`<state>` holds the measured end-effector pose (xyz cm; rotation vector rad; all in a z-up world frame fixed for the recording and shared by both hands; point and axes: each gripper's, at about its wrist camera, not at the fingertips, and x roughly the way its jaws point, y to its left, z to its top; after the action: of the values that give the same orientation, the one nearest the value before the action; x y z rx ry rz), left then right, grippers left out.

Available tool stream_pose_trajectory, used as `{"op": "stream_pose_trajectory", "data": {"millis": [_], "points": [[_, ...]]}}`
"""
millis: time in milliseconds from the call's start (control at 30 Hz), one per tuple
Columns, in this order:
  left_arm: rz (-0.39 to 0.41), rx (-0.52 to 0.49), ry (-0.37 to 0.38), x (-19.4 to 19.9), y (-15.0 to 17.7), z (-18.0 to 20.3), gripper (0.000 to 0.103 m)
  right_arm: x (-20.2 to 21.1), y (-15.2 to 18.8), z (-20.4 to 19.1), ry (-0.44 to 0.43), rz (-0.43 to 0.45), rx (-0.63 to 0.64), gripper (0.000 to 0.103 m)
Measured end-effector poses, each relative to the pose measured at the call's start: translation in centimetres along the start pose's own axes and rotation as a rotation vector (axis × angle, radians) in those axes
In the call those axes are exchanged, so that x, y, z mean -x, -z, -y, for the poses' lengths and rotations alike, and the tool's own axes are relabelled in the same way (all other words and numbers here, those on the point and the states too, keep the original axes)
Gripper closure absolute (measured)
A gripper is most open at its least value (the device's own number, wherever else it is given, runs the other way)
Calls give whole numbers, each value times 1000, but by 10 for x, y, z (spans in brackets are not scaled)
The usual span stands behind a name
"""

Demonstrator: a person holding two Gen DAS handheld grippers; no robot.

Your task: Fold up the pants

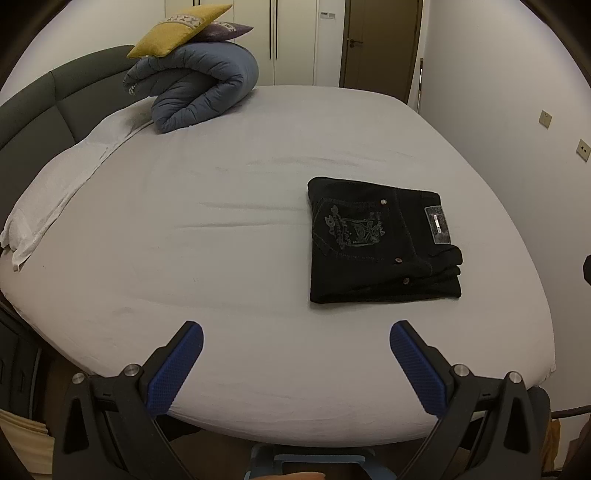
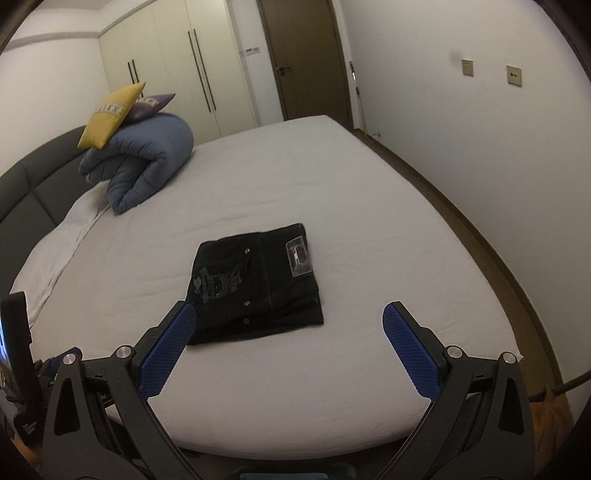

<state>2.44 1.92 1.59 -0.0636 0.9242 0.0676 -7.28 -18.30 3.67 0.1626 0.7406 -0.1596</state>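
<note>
From the left wrist camera, the left gripper [image 1: 296, 334] with black arms and blue textured pads has its fingers spread wide apart, holding nothing, above the near edge of the bed with a light grey fitted sheet [image 1: 221, 229]. The black denim pants [image 1: 380, 242] lie folded into a compact rectangle on the sheet, ahead and to the right of the fingers, back pocket embroidery and waistband label facing up. A rolled blue-grey quilt [image 1: 199, 88] sits by the dark grey padded headboard [image 1: 55, 96], with a mustard yellow cushion [image 1: 177, 31] on top.

From the right wrist camera, the right gripper [image 2: 289, 319] is likewise wide apart and empty. The folded pants [image 2: 255, 284] rest on the sheet [image 2: 369, 229] just beyond its left blue pad [image 2: 166, 354], apart from both fingers
</note>
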Motion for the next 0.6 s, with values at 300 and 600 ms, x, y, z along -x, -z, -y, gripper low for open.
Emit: {"op": "stream_pose_trajectory", "data": {"millis": [300, 600], "points": [[-6, 12, 9, -2, 0, -7, 0, -7, -3, -17, -14, -22, 25, 0], [-6, 8, 25, -1, 0, -7, 0, -9, -1, -29, -26, -32, 48, 0]]}}
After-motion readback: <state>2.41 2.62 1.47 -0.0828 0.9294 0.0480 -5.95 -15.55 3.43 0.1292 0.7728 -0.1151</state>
